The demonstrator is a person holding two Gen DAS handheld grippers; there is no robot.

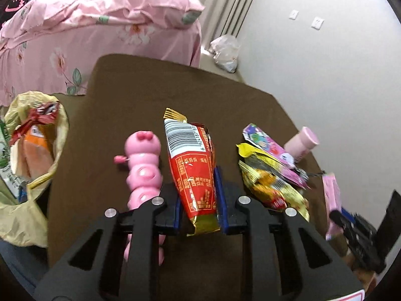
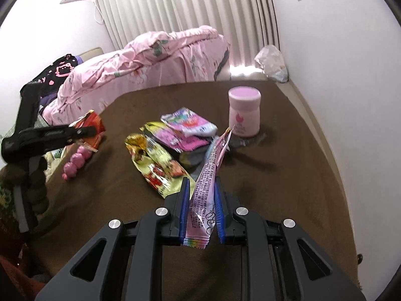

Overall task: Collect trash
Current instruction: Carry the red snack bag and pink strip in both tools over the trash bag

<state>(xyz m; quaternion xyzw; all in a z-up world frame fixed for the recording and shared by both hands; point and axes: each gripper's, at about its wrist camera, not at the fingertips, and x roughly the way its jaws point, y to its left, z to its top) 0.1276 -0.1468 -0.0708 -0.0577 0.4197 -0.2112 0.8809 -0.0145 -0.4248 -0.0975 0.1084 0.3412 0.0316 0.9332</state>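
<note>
My left gripper [image 1: 198, 175] is shut on a red snack wrapper [image 1: 193, 165] with a barcode and holds it above the brown table [image 1: 120, 95]. My right gripper [image 2: 201, 183] is shut on a pink wrapper [image 2: 206, 188] held upright above the table. The left gripper [image 2: 82, 131] with its red wrapper [image 2: 91, 123] also shows in the right wrist view. More wrappers lie on the table: a yellow one [image 1: 273, 188] [image 2: 155, 163] and pink-purple ones [image 1: 270, 150] [image 2: 188, 125]. A yellowish trash bag [image 1: 32, 155] holding wrappers hangs open at the table's left edge.
A pink caterpillar toy [image 1: 142, 170] [image 2: 75, 163] lies on the table. A pink jar [image 2: 244, 111] [image 1: 302, 144] stands upright at the far right. A pink-covered bed [image 1: 87, 37] stands behind. A white plastic bag [image 2: 272, 62] lies by the wall.
</note>
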